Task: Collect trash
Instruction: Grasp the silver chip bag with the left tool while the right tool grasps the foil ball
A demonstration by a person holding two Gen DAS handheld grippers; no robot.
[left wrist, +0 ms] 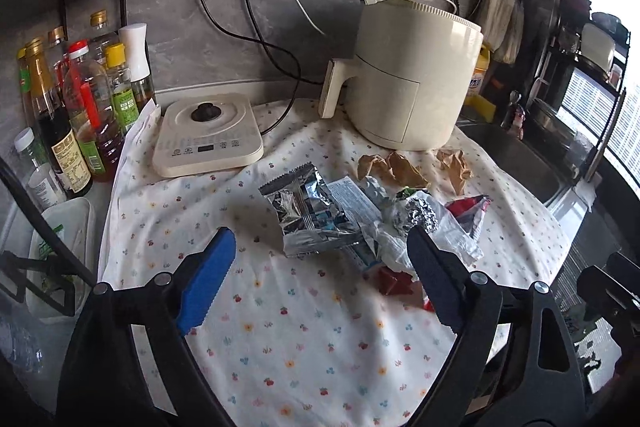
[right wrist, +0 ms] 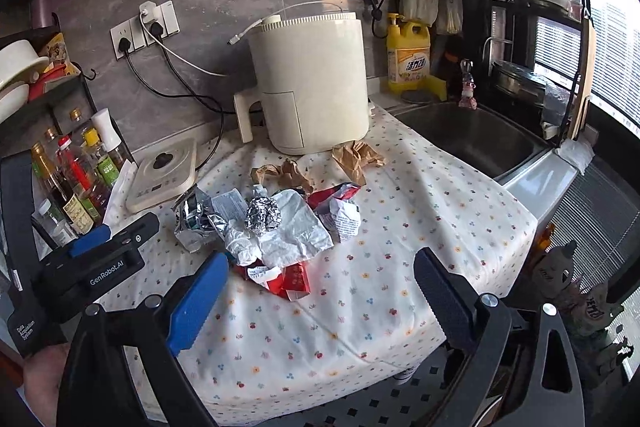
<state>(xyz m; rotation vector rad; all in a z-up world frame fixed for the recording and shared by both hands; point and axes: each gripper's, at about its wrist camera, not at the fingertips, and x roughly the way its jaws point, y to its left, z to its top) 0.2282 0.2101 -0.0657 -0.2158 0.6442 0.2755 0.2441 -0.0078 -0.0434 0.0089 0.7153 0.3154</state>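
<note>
Both the left tool (left wrist: 320, 259) and right tool (right wrist: 320, 279) gape wide and empty near the crumpled silver foil wrapper (left wrist: 308, 215) on the flowered surface (left wrist: 304, 347).

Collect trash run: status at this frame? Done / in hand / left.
Done: nothing visibly collected.
In hand: nothing; left hand-held gripper and right hand-held gripper are open and empty above the floral cloth.
Left: silver foil bag, foil ball, white wrapper, red packets, brown paper.
</note>
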